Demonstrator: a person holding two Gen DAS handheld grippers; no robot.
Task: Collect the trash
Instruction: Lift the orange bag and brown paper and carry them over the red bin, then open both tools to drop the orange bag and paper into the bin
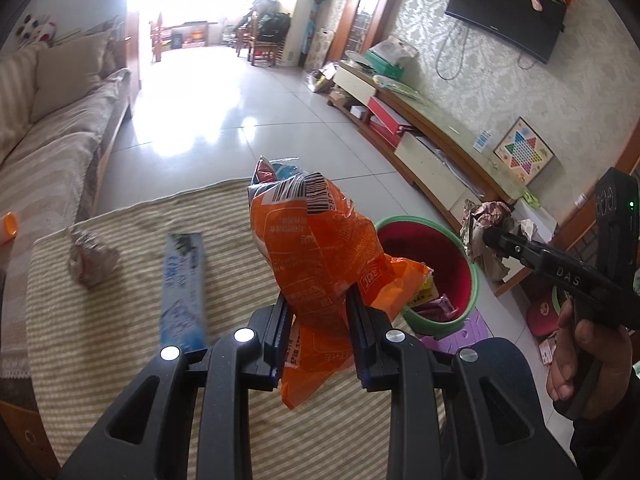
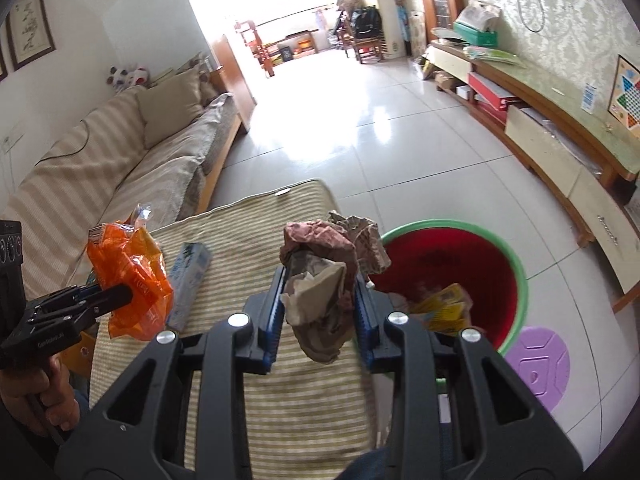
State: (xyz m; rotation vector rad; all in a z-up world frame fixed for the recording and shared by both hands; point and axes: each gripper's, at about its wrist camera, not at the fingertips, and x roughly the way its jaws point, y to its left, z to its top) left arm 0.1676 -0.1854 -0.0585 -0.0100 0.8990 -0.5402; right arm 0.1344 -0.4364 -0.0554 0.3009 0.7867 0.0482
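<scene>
Left gripper [image 1: 316,300] fingers clamp the orange wrapper [image 1: 316,248] — right gripper [image 2: 320,280] fingers clamp crumpled paper [image 2: 324,264], beside the bin's rim [image 2: 516,264] lower right; bare floor [image 2: 360,128] beyond the desk [image 2: 248,232] edge.

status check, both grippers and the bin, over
Left gripper shut on orange wrapper. Right gripper shut on crumpled paper. Bin open, nothing blocking. Blue box and foil wad left on table.

Sunlit tiled floor [image 1: 224,92], striped sofa [image 2: 120,152], wall television [image 1: 506,12].

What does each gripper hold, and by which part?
Left gripper: orange snack wrapper, pinched near its lower end. Right gripper: crumpled paper wad, clamped across its middle.
</scene>
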